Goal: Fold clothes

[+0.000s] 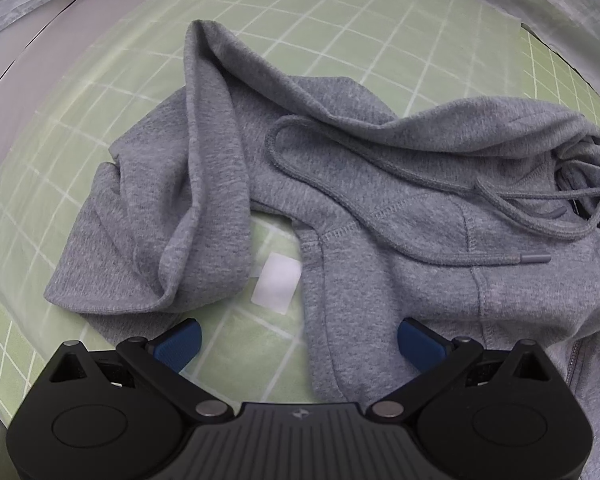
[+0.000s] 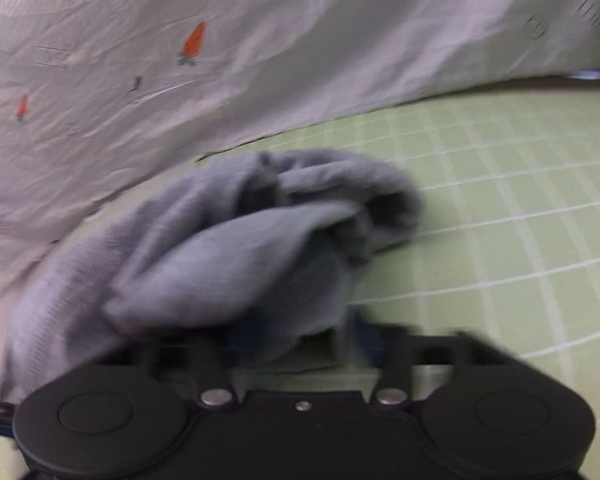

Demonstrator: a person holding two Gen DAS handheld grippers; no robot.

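A: Two grippers are seen, and the fingers are told first. On the left gripper the blue pads are spread wide; nothing is held between them. One pad is over the bare sheet, the other is at the edge of the grey hoodie, and whether it touches cannot be told.

B: And the right gripper?

A: Its jaws are almost fully closed. A bunch of the hoodie's fabric is gathered just in front of them and seems to be pinched, though the view is blurred and the pads are hidden by cloth.

B: Where is the garment placed?

A: It is lying crumpled on the green checked sheet, with the drawstring loose across it and a white blanket with carrots behind.

B: What could go wrong?

A: Probably only a thin fold is caught, so the fabric may slip out when it is lifted. Several layers may also be pinched together, and then the hoodie would not be spread flat. The drawstring could be dragged under a fold.
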